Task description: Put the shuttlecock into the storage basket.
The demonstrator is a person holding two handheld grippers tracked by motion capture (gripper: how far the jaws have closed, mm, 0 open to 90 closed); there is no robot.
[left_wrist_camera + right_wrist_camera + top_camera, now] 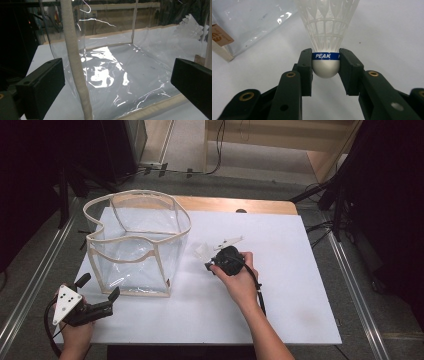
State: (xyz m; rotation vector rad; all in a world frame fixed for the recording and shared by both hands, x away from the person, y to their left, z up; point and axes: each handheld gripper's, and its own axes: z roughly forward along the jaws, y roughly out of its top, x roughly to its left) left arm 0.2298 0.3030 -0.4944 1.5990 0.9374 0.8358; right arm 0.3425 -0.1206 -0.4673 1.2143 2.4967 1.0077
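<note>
White board (295, 285) on a wooden table (240, 204), grey floor around, dark stands at both sides, cables at 12 o'clock beyond the table.

Clear bag (137, 245) with cream trim stands open at 10 o'clock on the board, close to its left edge. Open board at 3 to 6 o'clock (the bag's near corner is the one obstacle).

Right gripper (209, 265) near board centre, just right of the bag, pointing toward 10 o'clock. Jaws clamped on the shuttlecock (325, 37) at its white cork; the blue band reads PEAK. Skirt points away from the gripper, above the board.

Left gripper (100, 292) at 7 o'clock, by the board's near left corner. Jaws apart, nothing between them, aimed at the bag's near wall, just short of it.
</note>
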